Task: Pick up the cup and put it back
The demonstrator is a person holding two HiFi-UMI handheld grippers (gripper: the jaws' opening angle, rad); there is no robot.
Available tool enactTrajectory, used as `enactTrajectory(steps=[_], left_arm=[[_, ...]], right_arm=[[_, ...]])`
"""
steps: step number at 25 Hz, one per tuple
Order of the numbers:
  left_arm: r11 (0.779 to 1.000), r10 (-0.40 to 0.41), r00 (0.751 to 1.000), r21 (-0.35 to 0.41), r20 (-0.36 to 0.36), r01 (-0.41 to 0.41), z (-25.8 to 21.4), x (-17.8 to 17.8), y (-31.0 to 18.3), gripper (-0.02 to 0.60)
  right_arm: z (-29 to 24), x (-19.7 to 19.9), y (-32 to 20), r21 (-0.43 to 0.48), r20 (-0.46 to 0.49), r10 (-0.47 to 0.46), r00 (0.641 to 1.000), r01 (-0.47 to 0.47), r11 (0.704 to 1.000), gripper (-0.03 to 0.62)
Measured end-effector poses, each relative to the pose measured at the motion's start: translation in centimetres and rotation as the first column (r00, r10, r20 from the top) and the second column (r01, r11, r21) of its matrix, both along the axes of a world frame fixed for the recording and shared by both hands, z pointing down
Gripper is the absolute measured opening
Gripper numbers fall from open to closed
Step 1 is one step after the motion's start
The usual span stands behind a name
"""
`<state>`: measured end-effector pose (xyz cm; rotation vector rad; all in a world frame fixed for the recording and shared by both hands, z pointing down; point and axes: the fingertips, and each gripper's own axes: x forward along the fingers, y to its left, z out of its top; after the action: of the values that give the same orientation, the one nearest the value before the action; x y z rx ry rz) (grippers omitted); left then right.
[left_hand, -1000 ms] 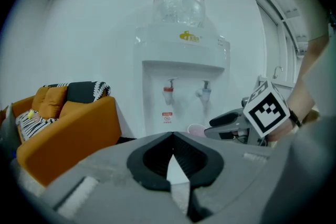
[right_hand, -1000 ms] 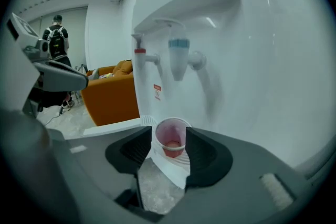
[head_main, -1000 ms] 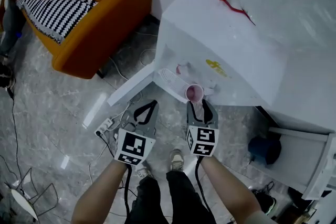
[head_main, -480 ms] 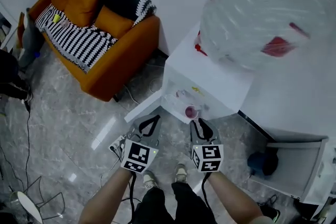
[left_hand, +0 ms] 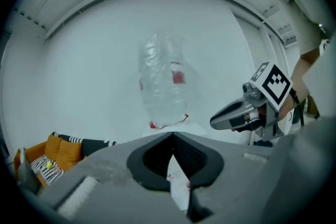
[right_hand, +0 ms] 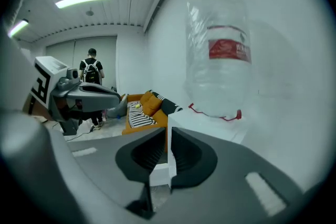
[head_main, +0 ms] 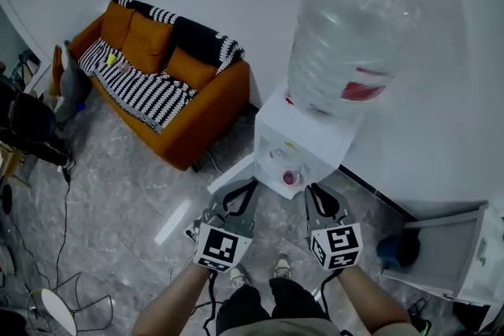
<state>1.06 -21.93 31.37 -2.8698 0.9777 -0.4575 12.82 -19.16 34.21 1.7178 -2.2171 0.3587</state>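
A small pink cup [head_main: 291,178] stands on the tray of a white water dispenser [head_main: 315,134], under the big clear bottle [head_main: 362,27]. My right gripper [head_main: 316,191] hangs just right of the cup and a little nearer me, apart from it. Its jaws are closing, with a thin slit left between them and nothing in it [right_hand: 168,131]. My left gripper [head_main: 249,186] is to the cup's left, shut and empty [left_hand: 172,135]. Each gripper shows in the other's view.
An orange sofa [head_main: 173,90] with striped cushions stands at the left wall. Cables [head_main: 63,193] trail over the grey marble floor. A dark round object [head_main: 398,248] and a white cabinet [head_main: 453,244] are at the right. A person [right_hand: 92,73] stands far back.
The right gripper's tips were at the cup; they have drawn back from it and the jaws have narrowed. The cup stays on the tray. The head view has risen, so everything looks smaller.
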Motion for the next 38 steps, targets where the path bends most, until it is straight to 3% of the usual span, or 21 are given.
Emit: enactTrajectory(steps=[6,16,20,29,33,38], left_arm=[[0.998,-0.005,1.0,0.067,-0.008,0.006,-7.7,-0.9,3.2,0.002],[0.993,-0.09,0.986,0.067,-0.141,0.101,-18.0,-3.7,9.2,0.002],[0.986,-0.121,0.983,0.098,-0.139,0.136,-20.4,-5.0,11.3,0.002],[0.982,-0.164,0.975,0.07,-0.148,0.175,-22.1,-6.9,13.9,0.002],[0.977,-0.195,0.964,0.053,-0.182,0.208,-22.5,-8.6,14.8,0.002],[0.973,-0.2,0.965,0.082,-0.171,0.217,-23.1,-9.6,14.9,0.002]], right_arm=[[-9.2,-1.5,2.9,0.082,-0.003,-0.074,0.997,0.074,0.994,0.035],[-21.8,-4.1,8.4,0.238,0.067,-0.194,0.979,0.173,0.956,0.005],[-24.3,-5.1,10.8,0.262,0.089,-0.244,0.966,0.214,0.941,0.004],[-28.1,-8.2,13.1,0.303,0.004,-0.376,0.927,0.357,0.883,0.003],[-28.0,-9.2,13.9,0.32,0.005,-0.39,0.921,0.368,0.873,0.003],[-27.5,-9.7,13.8,0.314,0.014,-0.382,0.924,0.359,0.879,0.003]])
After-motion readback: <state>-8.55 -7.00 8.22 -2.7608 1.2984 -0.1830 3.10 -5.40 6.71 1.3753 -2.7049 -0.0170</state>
